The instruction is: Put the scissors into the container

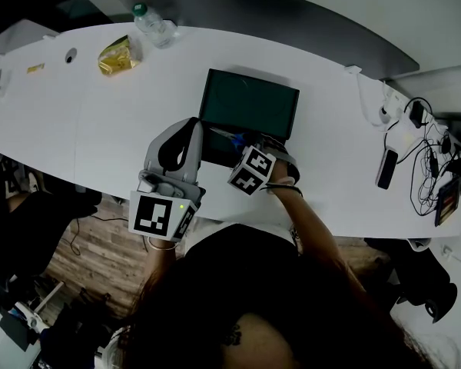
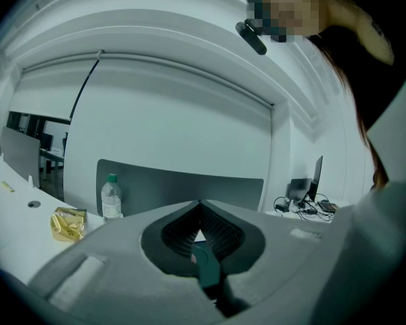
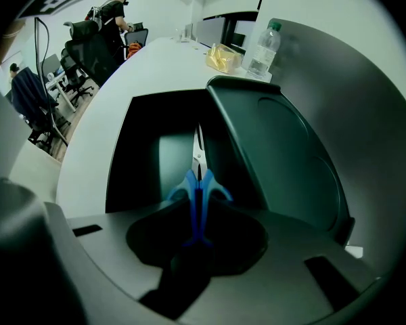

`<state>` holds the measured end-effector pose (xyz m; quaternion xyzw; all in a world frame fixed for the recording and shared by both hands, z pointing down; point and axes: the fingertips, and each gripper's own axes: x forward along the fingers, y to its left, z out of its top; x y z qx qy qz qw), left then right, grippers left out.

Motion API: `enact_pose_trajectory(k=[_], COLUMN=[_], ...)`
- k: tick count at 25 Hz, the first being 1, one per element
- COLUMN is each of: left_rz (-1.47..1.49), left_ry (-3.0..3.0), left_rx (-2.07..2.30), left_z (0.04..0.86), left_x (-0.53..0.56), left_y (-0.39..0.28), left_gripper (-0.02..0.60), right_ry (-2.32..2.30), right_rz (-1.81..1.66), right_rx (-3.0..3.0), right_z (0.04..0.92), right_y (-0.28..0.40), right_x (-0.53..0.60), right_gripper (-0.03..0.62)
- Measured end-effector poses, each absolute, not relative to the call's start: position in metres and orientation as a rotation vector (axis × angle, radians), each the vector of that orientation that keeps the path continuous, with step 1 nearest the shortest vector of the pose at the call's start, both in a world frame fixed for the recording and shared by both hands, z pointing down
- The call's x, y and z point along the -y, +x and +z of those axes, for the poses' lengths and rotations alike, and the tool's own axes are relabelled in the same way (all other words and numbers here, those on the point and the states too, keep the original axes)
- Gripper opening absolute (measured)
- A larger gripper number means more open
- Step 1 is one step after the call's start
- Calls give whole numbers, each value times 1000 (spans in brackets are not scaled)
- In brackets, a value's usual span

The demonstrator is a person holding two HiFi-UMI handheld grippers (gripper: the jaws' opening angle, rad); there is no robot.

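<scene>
The scissors (image 3: pixel 197 181) have blue handles and short steel blades. My right gripper (image 3: pixel 197 205) is shut on the handles, and the blades point forward and down into the dark green container (image 3: pixel 139 158). Its hinged lid (image 3: pixel 277 154) stands open on the right. In the head view the scissors (image 1: pixel 229 137) hang over the container (image 1: pixel 213 152), just below the open lid (image 1: pixel 250 102), with my right gripper (image 1: pixel 242 151) beside it. My left gripper (image 1: pixel 186 133) is at the container's left side and tilted upward. Its jaws (image 2: pixel 200 208) meet at the tips with nothing held.
A water bottle (image 1: pixel 154 25) and a gold snack packet (image 1: pixel 117 56) lie at the table's far left. A phone (image 1: pixel 386 167) and tangled cables (image 1: pixel 424 167) sit at the right end. A dark partition (image 1: pixel 292 14) runs behind the white table (image 1: pixel 100 129).
</scene>
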<state>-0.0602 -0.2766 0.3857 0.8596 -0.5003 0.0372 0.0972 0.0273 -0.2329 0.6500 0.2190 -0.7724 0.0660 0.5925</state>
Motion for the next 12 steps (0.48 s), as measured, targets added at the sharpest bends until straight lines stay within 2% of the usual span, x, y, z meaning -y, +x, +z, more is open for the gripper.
enact_pose_trajectory(k=[12], left_rz=[120], left_ry=[2550], left_rx=[1467], left_z=[387], left_x=[275], left_y=[-56], left_gripper=[11], right_ry=[520], right_rz=[164], right_rx=[1812], right_z=[646], right_y=[24], right_x=[234], right_gripper=[94])
